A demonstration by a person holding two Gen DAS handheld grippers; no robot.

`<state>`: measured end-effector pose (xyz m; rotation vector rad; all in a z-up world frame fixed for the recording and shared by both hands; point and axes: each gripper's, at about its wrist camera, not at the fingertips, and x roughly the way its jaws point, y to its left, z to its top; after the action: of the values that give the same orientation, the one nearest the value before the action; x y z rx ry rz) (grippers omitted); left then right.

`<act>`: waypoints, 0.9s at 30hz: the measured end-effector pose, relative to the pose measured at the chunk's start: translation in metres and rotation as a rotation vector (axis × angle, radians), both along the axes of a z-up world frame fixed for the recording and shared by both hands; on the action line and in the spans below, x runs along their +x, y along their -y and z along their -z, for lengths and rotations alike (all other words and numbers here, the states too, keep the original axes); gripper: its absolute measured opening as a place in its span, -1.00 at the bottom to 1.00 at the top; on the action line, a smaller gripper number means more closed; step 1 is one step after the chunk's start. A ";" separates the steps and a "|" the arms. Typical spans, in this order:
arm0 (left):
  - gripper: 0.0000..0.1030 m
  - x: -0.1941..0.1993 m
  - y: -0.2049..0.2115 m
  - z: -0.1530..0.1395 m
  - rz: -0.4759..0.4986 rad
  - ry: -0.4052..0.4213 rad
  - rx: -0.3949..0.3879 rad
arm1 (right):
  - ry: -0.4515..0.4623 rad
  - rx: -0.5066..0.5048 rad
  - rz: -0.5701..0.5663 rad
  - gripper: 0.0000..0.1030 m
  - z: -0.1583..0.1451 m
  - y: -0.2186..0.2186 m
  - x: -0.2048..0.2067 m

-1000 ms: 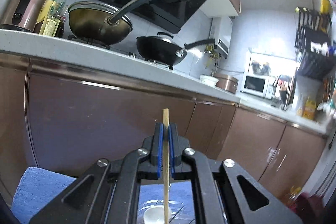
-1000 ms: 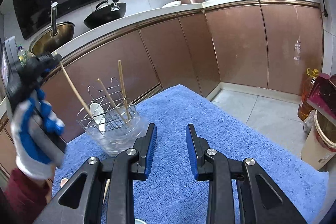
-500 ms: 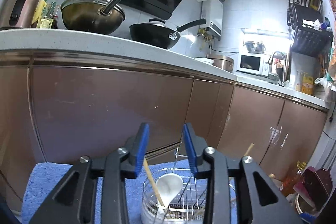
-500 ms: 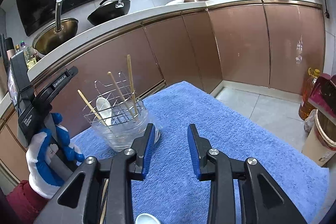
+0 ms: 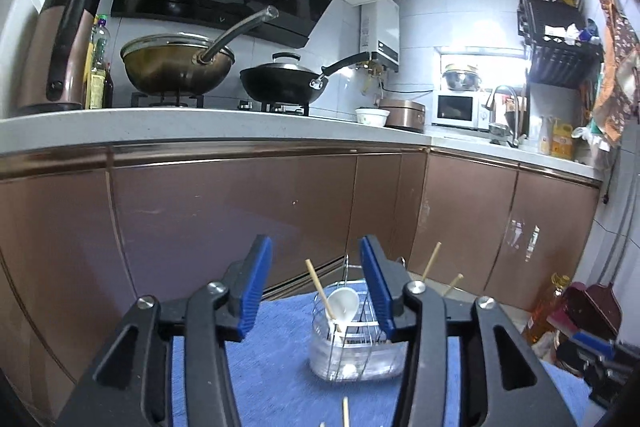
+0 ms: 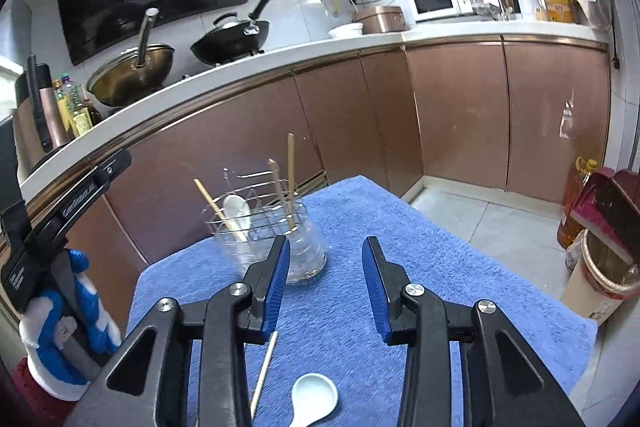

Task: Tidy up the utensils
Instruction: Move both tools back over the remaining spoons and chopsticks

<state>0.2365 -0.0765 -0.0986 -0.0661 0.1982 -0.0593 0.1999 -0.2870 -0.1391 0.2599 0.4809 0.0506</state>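
We see the left gripper (image 5: 316,279) with its jaws spread wide and nothing between them, held above the blue towel (image 5: 276,363) and looking toward the utensil holder (image 5: 356,339). The right gripper (image 6: 325,287) is likewise wide apart and empty, hovering over the near part of the same towel (image 6: 460,267).

The utensil holder (image 6: 276,239) is a wire rack set in a clear container, and it stands toward the towel's far left corner as the right wrist camera shows it, close to the brown cabinet fronts (image 6: 452,115). In it we count three wooden chopsticks (image 6: 290,179) standing at a slant: one leans to the left beside a white spoon (image 6: 237,209) that rests bowl-up in the rack, and two stand close together on the right side. From the left wrist camera the same spoon (image 5: 343,303) sits just beside one chopstick (image 5: 320,287), with two more chopstick tips showing past the gripper's right finger.

On the towel near its front edge lie a loose chopstick (image 6: 264,371) and a second white spoon (image 6: 314,399), close to each other but not touching, both below the right gripper. The left hand (image 6: 60,327), in a white and blue glove, grips its tool at the towel's left edge.
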 end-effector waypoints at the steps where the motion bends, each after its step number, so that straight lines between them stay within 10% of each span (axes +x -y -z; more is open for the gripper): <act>1: -0.14 -0.008 -0.004 -0.004 0.008 -0.007 0.005 | 0.005 -0.002 -0.001 -0.27 -0.002 -0.001 -0.004; 27: -0.04 -0.132 -0.089 -0.053 0.013 0.021 -0.038 | 0.160 -0.084 -0.047 -0.25 -0.076 -0.051 -0.114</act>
<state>0.1047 0.0120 -0.0455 -0.1018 0.1766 -0.0768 0.0862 -0.2357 -0.0634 0.1605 0.3289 0.0960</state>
